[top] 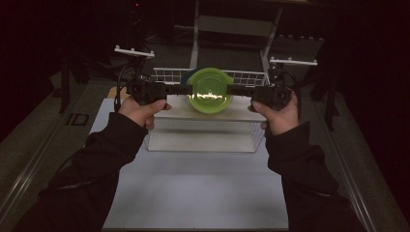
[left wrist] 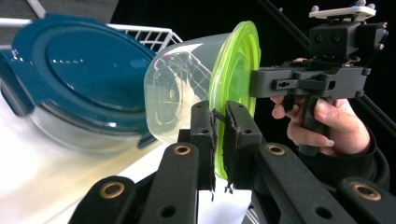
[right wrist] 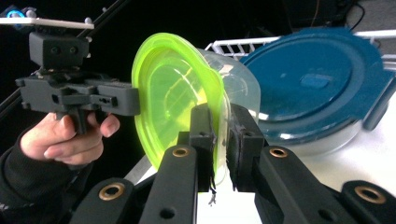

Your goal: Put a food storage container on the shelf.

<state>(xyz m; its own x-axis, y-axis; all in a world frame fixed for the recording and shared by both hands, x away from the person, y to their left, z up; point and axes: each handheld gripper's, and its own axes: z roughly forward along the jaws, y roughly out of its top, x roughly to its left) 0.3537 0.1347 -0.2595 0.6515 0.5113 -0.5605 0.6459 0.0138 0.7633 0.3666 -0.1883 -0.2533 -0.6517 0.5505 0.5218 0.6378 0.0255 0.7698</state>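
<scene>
A clear plastic container (left wrist: 180, 93) with a lime-green lid (top: 210, 90) is held on its side, lid towards the person, over a white wire basket (top: 251, 77). My left gripper (top: 186, 90) is shut on the left edge of the lid's rim (left wrist: 219, 135). From the opposite side my right gripper (top: 232, 90) is shut on the lid's right edge (right wrist: 219, 135). Each gripper view shows the other gripper across the lid: the right gripper (left wrist: 254, 84) and the left gripper (right wrist: 135, 100). Close behind the clear body stands a container with a dark blue lid (left wrist: 79, 70) (right wrist: 317, 84).
The basket holds a white platform (top: 179, 113) and sits at the far end of a white table top (top: 193, 188). Dark floor and a metal frame (top: 196, 34) lie beyond. Both forearms in black sleeves reach in from the bottom.
</scene>
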